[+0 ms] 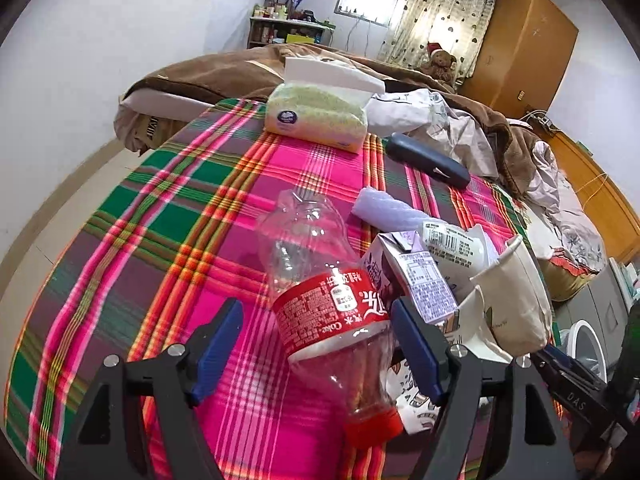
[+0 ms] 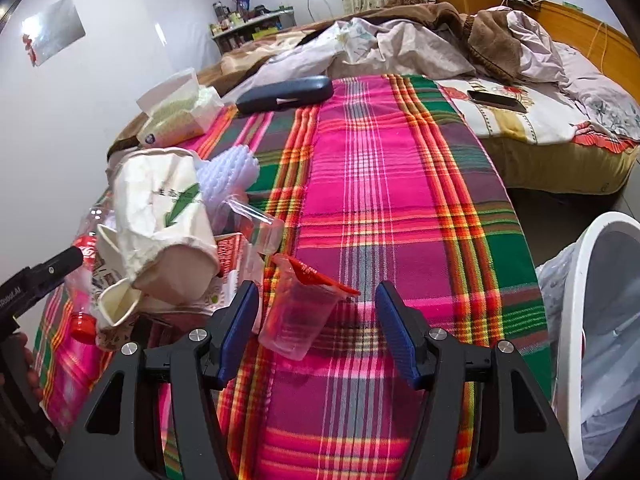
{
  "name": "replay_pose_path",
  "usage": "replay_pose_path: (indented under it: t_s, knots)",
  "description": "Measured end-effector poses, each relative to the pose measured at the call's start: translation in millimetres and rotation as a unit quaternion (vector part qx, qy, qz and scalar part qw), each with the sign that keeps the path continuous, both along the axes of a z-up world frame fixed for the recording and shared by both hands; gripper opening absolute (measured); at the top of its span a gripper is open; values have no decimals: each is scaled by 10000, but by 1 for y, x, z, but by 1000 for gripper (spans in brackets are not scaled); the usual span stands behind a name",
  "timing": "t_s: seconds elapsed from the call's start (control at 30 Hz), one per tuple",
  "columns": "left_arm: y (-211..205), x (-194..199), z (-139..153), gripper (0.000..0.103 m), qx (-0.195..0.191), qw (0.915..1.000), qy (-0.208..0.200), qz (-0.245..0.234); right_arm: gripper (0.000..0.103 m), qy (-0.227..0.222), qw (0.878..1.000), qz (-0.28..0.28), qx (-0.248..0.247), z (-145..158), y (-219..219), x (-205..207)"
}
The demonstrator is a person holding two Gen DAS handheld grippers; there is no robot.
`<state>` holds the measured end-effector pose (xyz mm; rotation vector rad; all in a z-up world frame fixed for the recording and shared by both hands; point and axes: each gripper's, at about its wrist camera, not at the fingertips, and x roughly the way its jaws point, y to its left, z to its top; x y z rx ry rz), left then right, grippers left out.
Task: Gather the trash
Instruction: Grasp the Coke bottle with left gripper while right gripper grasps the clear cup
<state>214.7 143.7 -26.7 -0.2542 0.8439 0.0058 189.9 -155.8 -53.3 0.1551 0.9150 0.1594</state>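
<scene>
The left gripper (image 1: 318,350) is hanging over a bright checked blanket (image 1: 168,216) with its blue pads wide apart, not squeezing anything. A squashed clear bottle (image 1: 320,280) with a red label is lying between the pads, and its red cap (image 1: 374,426) is pointing back toward the gripper. The right pad is just beside the bottle, and the left pad is apart from it. Just to the right of this gripper, a purple carton (image 1: 416,276) and crumpled paper cups (image 1: 516,296) are sitting in a heap. Farther ahead, a tissue pack (image 1: 316,116) and a dark case (image 1: 428,160) are lying on the blanket. The right gripper (image 2: 316,332) is open too, with nothing pinched. A clear plastic cup (image 2: 296,316) with a torn red lid is lying tipped over between its pads, closer to the left one. To its left, a big crumpled paper cup (image 2: 164,220) is resting on the heap. At its far right, a white bin (image 2: 600,280) with a bag inside is standing beside the bed.
</scene>
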Motion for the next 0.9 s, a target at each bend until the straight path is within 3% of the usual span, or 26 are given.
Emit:
replay_pose_path:
  t_s: [0.2,0.4,0.9]
  knots:
    - [-6,18,-8,78,25,9997,198,-119,58,74,10000,-16,-33,-3,1,8]
    - [-5,25,-18,78,-72,9993,346,-106,44,48,9999,-25,-154,-3,1,11]
    - [-3,18,-15,73,183,9994,289,-44,42,-89,9999,-59,-106,-2,-6,7]
